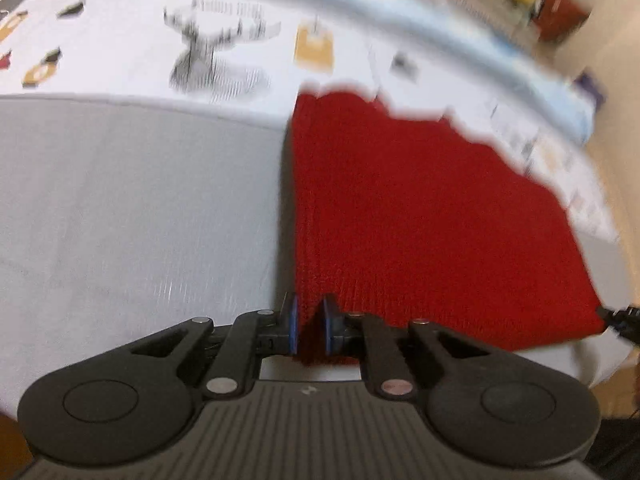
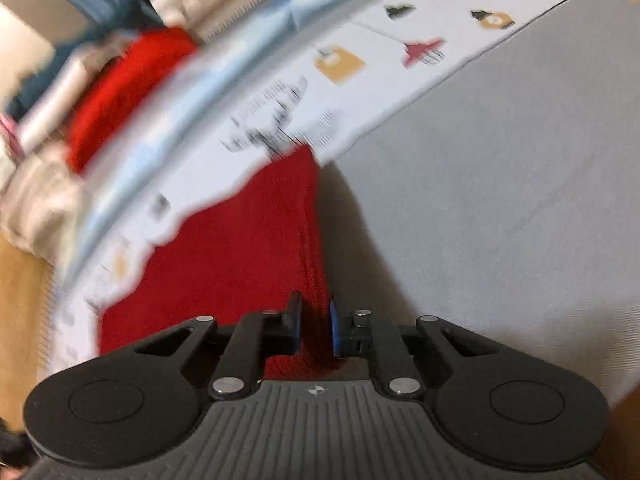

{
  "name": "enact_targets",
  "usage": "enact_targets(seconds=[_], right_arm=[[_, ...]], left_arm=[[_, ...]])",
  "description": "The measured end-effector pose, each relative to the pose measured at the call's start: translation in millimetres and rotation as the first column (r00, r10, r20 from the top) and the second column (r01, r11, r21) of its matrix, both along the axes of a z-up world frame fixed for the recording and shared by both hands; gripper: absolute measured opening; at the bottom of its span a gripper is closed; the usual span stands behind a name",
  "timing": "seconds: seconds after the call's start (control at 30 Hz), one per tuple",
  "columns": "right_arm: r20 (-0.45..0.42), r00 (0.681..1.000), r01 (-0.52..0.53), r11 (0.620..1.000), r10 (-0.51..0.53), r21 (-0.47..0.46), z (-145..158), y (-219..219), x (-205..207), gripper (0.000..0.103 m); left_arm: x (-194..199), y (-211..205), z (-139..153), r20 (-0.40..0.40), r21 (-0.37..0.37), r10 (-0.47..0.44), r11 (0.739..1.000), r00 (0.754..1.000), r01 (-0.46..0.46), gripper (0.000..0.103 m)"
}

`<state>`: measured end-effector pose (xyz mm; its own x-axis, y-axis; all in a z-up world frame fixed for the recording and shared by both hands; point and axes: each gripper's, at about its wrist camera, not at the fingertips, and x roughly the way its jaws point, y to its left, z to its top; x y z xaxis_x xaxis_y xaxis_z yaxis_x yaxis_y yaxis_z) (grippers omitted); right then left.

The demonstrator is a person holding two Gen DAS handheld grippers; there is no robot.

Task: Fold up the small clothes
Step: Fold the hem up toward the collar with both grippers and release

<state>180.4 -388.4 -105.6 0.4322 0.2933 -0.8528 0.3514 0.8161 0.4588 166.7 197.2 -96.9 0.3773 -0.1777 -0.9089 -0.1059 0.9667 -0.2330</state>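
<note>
A red knitted garment [image 1: 420, 216] lies spread on a grey cloth-covered surface [image 1: 132, 208]. My left gripper [image 1: 311, 326] is shut on the garment's near left corner, red knit pinched between its blue pads. In the right wrist view the same red garment [image 2: 240, 248] runs away from me, and my right gripper [image 2: 316, 330] is shut on its near right corner, the fabric bunched between the pads. The garment's far edge is wavy and rests over a white printed sheet [image 2: 360, 80]. Both views are blurred by motion.
A white sheet with printed pictures [image 1: 200, 52] and a pale blue band [image 1: 400, 24] lie beyond the garment. Another red cloth [image 2: 120, 92] and a pile of cream and blue fabrics [image 2: 36, 200] sit at the far left of the right wrist view. Grey surface [image 2: 500, 200] stretches right.
</note>
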Motion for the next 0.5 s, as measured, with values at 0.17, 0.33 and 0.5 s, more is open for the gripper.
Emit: enact_targets(seconds=[0.17,0.33,0.5], right_arm=[[-0.1,0.992,-0.084,0.99,0.073,-0.111,-11,19,9,0.02],[0.042,0.993,-0.097,0.957,0.113,-0.272,22,30,2,0.038],[0.058,0.966,-0.23,0.944,0.25,-0.238,14,45,14,0.039]], left_arm=[[1,-20,3,0.009,0.125,-0.03,0.992,1.0,0.029,0.023],[-4,-39,20,0.13,0.136,-0.095,0.988,0.987,0.077,0.024],[5,-61,-7,0.014,0.215,-0.167,0.963,0.986,0.16,0.024]])
